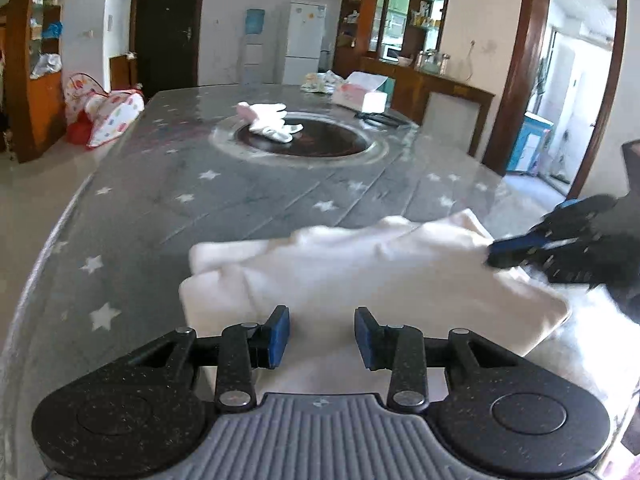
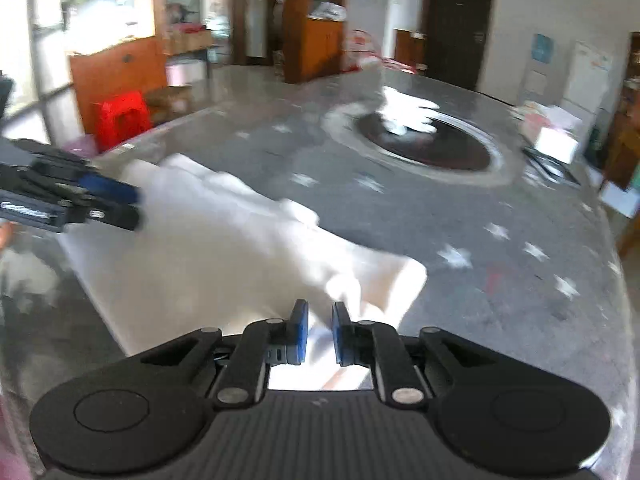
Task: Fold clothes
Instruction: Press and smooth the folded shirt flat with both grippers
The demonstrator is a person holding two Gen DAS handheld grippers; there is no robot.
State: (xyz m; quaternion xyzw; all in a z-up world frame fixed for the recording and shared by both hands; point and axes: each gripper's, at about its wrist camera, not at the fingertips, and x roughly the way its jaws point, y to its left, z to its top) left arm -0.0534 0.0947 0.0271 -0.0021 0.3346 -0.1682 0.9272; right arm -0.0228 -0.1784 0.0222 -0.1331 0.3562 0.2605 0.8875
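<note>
Directly ahead of the left gripper point(image 1: 322, 334), in the left wrist view, a white garment point(image 1: 360, 276) lies partly folded on the star-patterned worktop point(image 1: 200, 200), its long axis running left to right across the line of the fingers. The left gripper's jaws stand well apart with nothing between them, hovering over the garment's near edge. At the far right end of the cloth the right gripper point(image 1: 496, 254) appears at the garment's corner, though this view is too blurred to tell its jaws' state. Farther off on the worktop sit white gloves point(image 1: 270, 122) on a dark round inset point(image 1: 320, 144), well apart from the work. From the right wrist view, blurred by motion, the garment point(image 2: 224, 252) stretches away to the left, and the right gripper point(image 2: 320, 330) sits over its near corner with jaws narrowly parted and only cloth visible in the gap, not clamped as far as can be judged. The left gripper point(image 2: 132, 204) shows at the opposite end. Each gripper is thus nearest one short end, so the likely next fold would bring one end across toward the other.
</note>
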